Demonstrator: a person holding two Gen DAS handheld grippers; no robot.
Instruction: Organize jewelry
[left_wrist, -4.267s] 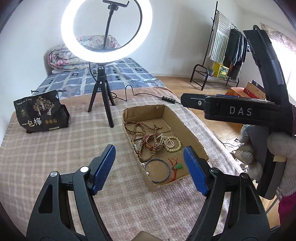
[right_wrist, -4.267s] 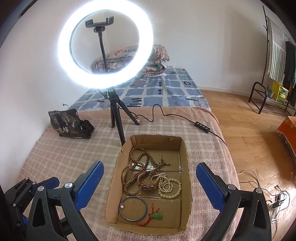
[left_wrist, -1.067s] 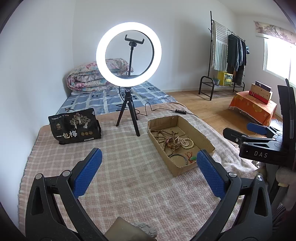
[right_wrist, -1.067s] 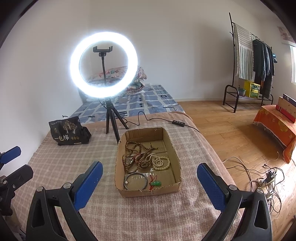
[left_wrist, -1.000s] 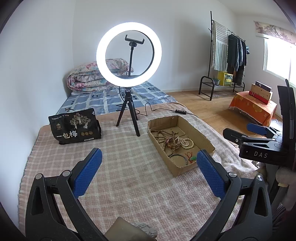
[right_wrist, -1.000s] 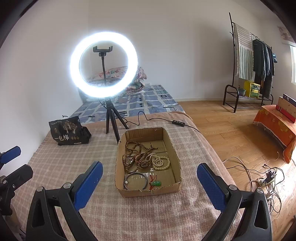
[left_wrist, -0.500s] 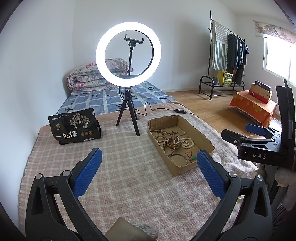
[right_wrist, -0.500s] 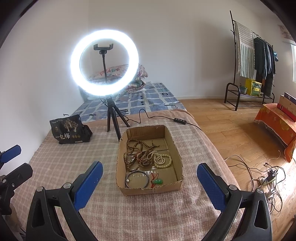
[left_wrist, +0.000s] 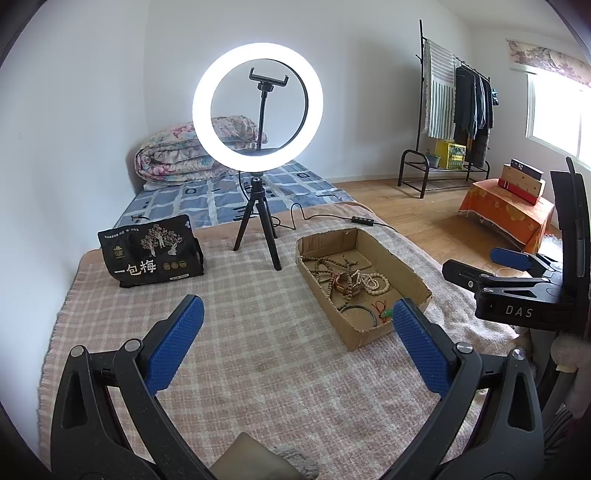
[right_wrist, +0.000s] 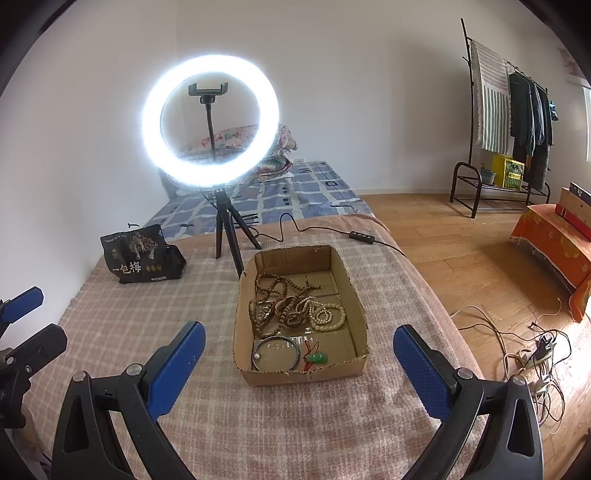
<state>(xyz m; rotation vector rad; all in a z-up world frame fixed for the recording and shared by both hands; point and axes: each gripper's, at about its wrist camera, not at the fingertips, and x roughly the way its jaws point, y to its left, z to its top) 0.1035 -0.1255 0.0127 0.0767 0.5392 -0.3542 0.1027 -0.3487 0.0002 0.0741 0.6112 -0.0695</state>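
A shallow cardboard box (right_wrist: 356, 295) sits on the checked blanket and shows in the left wrist view too (left_wrist: 406, 269). It holds brown bead strings (right_wrist: 271, 286), a cream bead bracelet (right_wrist: 327, 314), a dark bangle (right_wrist: 275, 353) and a green pendant on red cord (right_wrist: 317, 357). My left gripper (left_wrist: 295, 343) is open and empty, back from the box and to its left. My right gripper (right_wrist: 299, 365) is open and empty, just in front of the box's near wall.
A lit ring light on a black tripod (right_wrist: 229, 236) stands behind the box, its cable (right_wrist: 362, 235) trailing right. A black snack bag (right_wrist: 138, 258) lies at the back left. The blanket's right edge drops to a wooden floor with loose cables (right_wrist: 532, 343).
Both grippers pulled back and up from the box over the last few seconds. In the last half second the right gripper moved slightly closer to the box; the left stayed almost still.
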